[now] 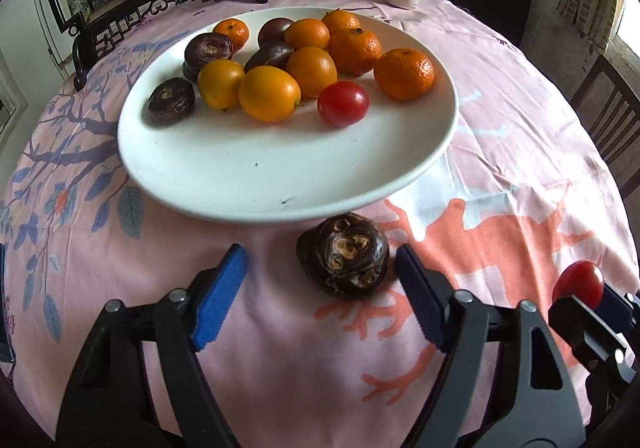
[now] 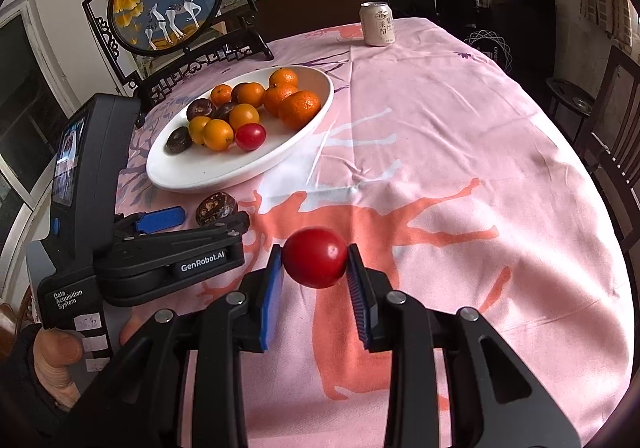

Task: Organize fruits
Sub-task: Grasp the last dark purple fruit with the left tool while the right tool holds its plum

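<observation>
A white plate (image 1: 240, 176) holds several mandarins, orange-yellow fruits, dark brown round fruits and one red tomato (image 1: 343, 103). One more dark brown fruit (image 1: 343, 254) lies on the pink cloth just in front of the plate. My left gripper (image 1: 320, 254) is open around it; the right finger stands close to the fruit and the blue pad (image 1: 220, 292) is well clear. My right gripper (image 2: 314, 252) is shut on a second red tomato (image 2: 315, 263), lifted above the cloth to the right of the left gripper (image 2: 208, 218). The plate (image 2: 192, 176) is beyond both.
A drink can (image 2: 377, 24) stands at the table's far edge. A framed round deer screen (image 2: 168, 8) stands behind the plate. Dark wooden chairs (image 1: 612, 108) line the right side. A person's hand (image 2: 56, 360) holds the left gripper's body.
</observation>
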A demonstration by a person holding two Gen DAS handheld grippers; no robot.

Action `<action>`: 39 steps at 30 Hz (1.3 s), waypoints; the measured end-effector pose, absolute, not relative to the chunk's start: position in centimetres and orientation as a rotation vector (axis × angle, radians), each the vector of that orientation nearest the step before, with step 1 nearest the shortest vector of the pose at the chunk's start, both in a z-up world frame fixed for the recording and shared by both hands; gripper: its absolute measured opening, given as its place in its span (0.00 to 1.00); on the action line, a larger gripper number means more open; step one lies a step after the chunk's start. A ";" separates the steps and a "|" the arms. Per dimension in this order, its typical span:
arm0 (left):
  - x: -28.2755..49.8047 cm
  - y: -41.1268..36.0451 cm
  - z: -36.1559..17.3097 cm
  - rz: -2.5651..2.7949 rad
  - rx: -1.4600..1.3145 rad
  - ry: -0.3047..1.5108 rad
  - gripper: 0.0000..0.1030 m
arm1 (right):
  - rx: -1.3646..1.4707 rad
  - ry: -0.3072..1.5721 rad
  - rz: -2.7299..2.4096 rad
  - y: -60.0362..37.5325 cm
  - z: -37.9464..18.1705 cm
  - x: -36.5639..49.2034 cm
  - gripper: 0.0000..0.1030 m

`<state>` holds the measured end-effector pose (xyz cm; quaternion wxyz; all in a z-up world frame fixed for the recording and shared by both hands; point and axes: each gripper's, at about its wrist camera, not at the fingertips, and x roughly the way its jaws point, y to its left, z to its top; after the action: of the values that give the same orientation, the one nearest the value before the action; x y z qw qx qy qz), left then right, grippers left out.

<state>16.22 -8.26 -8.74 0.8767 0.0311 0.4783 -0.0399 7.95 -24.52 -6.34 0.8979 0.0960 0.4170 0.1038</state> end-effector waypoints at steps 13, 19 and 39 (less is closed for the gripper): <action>11.2 -3.8 -6.7 -0.148 -0.003 0.981 0.42 | 0.158 0.875 0.249 -21.5 -5.6 8.3 0.31; 11.1 0.6 -4.5 -0.119 -0.065 0.946 0.42 | 0.123 0.873 0.291 -18.4 -4.6 9.8 0.31; 24.1 0.8 -3.6 -0.148 -0.126 0.999 0.43 | 0.048 0.885 0.326 -15.3 -4.0 19.8 0.31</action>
<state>24.11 0.84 -3.59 0.8732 -0.0601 0.4784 -0.0711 19.78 -15.27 -4.03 0.8906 0.0233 0.4263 0.1568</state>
